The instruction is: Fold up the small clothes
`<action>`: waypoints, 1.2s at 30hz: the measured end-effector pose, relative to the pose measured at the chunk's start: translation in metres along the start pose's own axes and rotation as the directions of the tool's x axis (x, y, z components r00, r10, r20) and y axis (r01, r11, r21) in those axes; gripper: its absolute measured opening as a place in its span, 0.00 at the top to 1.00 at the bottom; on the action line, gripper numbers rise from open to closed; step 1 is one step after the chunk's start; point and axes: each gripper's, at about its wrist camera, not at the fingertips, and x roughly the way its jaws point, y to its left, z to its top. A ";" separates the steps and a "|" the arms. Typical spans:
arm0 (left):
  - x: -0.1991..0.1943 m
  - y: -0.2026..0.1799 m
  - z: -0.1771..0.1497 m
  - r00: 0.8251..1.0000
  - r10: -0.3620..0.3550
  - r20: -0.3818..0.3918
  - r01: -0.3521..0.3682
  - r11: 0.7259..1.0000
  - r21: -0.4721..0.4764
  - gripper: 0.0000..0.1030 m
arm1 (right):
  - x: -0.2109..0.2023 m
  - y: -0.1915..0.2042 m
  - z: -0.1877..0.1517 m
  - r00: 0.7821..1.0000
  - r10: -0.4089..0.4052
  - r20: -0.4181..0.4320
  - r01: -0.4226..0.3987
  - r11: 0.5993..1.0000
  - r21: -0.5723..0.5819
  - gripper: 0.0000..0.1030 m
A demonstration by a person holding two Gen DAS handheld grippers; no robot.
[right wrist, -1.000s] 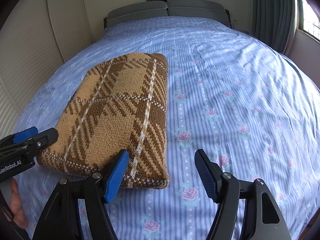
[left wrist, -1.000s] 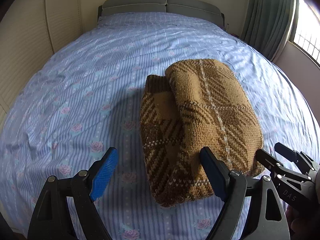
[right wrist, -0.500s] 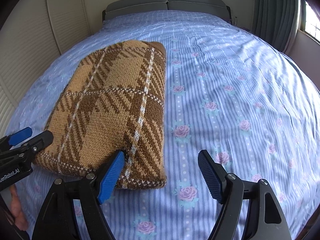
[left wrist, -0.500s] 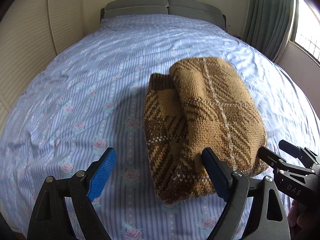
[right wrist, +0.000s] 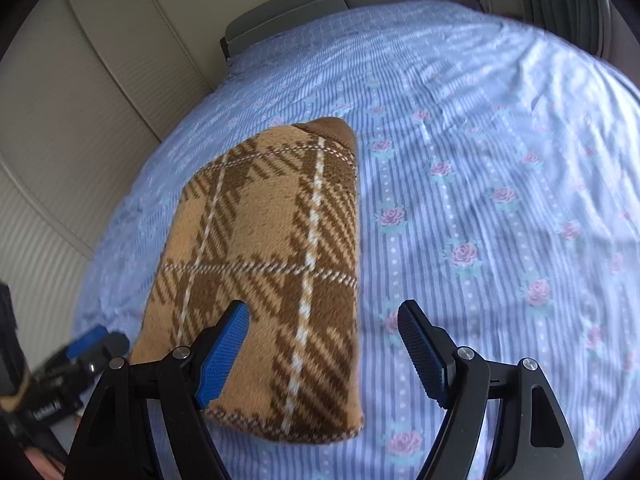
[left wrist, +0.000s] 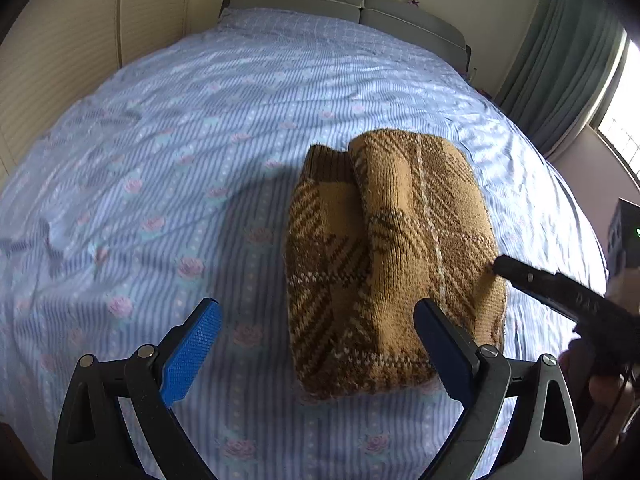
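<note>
A brown and tan plaid knitted garment [left wrist: 384, 264] lies folded into a thick bundle on the bed; it also shows in the right wrist view [right wrist: 272, 272]. My left gripper [left wrist: 316, 356] is open and empty, just before the bundle's near left edge. My right gripper [right wrist: 324, 352] is open and empty, its jaws straddling the bundle's near right corner, left finger [right wrist: 222, 356] above the knit. In the left wrist view the right gripper [left wrist: 560, 296] reaches over the bundle's right side. In the right wrist view the left gripper [right wrist: 80, 356] sits at the bundle's near left.
The bed has a blue striped sheet with pink roses [left wrist: 160, 184], also seen in the right wrist view [right wrist: 500, 208]. A grey headboard [left wrist: 344, 4] stands at the far end. A pale wall panel [right wrist: 60, 128] runs along the left, green curtains [left wrist: 560, 72] on the right.
Both grippers have moved forward and closer to the bundle. The right gripper has swung left and tilted, so its jaws now sit over the bundle's near right corner. The bundle has not moved.
</note>
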 end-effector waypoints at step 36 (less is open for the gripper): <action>0.060 0.017 -0.033 0.955 -0.296 -0.020 0.279 0.919 -0.278 0.31 | 0.138 0.004 0.080 0.822 0.479 -0.308 -0.444 0.878 0.179 0.22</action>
